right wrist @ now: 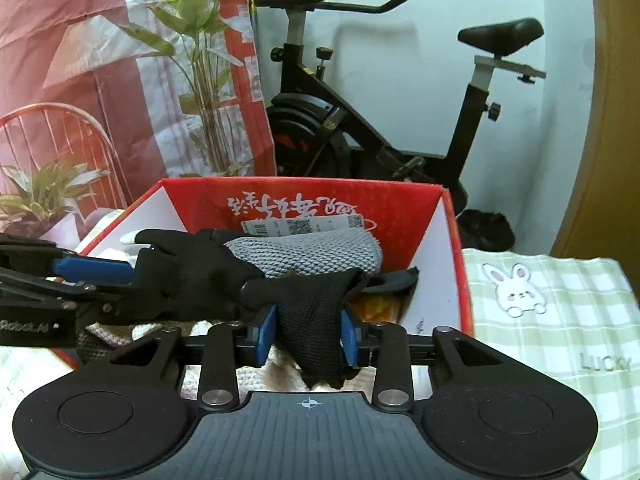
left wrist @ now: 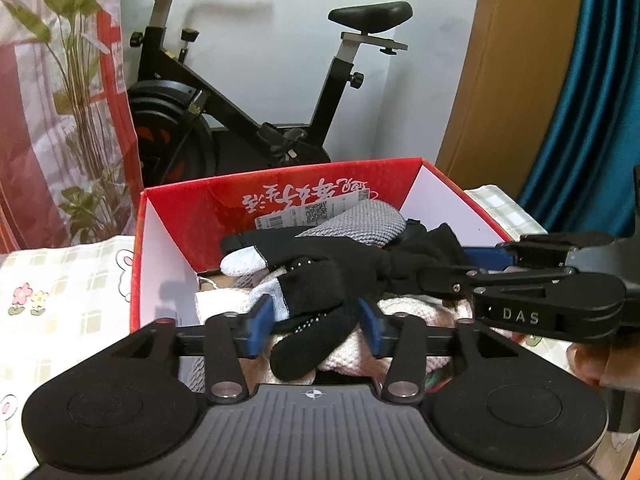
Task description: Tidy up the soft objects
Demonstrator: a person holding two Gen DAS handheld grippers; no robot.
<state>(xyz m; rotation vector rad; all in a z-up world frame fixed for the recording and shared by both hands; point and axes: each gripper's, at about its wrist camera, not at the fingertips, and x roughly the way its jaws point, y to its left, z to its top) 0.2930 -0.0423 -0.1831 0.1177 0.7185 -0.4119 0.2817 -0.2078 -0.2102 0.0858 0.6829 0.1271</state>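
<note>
Here, nearest the lens, the left gripper (left wrist: 316, 326) stands part open over the box (left wrist: 160, 240). The finger end of the black glove (left wrist: 320, 292) lies between its blue pads (left wrist: 262, 322), which appear clear of the cloth: released, glove not gripped. In the right wrist view the right gripper (right wrist: 308, 336) brackets the cuff end of the same glove (right wrist: 312, 320); its pads (right wrist: 267, 334) sit close against the knit on both sides. Contact cannot be confirmed, so read it as slack, most likely letting go.

The glove spans both grippers. Its long axis runs across the box, from the left gripper to the right gripper, fingers toward the left side, cuff toward the right. It rests atop the pile inside the box, on a grey knit piece (left wrist: 360, 220) and pale knitwear (left wrist: 412, 312). Each gripper is equally near its own end.

Judgement: the glove is already placed. The next move calls for both grippers to back out along their own fingers, without snagging the knit.

Beyond the box stands an exercise bike (left wrist: 240, 92).
</note>
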